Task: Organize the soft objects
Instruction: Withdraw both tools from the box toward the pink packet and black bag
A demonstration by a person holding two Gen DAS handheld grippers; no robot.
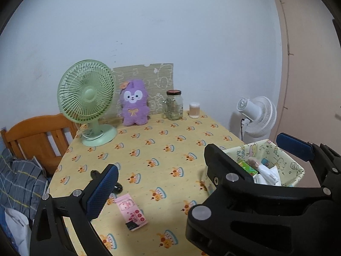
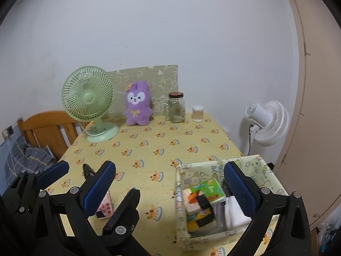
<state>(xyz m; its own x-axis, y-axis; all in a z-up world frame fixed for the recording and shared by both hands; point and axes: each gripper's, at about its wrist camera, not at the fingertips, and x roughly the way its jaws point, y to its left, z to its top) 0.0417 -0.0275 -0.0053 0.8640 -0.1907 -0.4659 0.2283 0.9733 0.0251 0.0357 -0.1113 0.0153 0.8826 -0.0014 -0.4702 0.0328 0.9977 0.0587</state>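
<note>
A purple plush bunny [image 1: 134,104] [image 2: 138,106] stands upright at the back of the yellow tablecloth [image 1: 159,145], against a patterned board. A pink tissue pack [image 1: 132,211] [image 2: 104,208] lies flat near the front. At the table's right a fabric basket [image 1: 275,155] [image 2: 179,202] holds a green tissue pack [image 2: 211,189], white cloth [image 2: 234,213] and other soft items. My right gripper [image 2: 170,170] [image 1: 245,147] hovers open over the basket, holding nothing. My left gripper [image 1: 170,177] [image 2: 99,179] is open above the pink pack. Its right finger is hidden in its own view.
A green desk fan [image 1: 87,98] stands at the back left, with a glass jar [image 1: 174,105] and a small white cup [image 1: 194,109] at the back right. A small black object [image 2: 87,169] lies front left. A white floor fan [image 2: 268,121] and a wooden chair [image 1: 36,136] flank the table.
</note>
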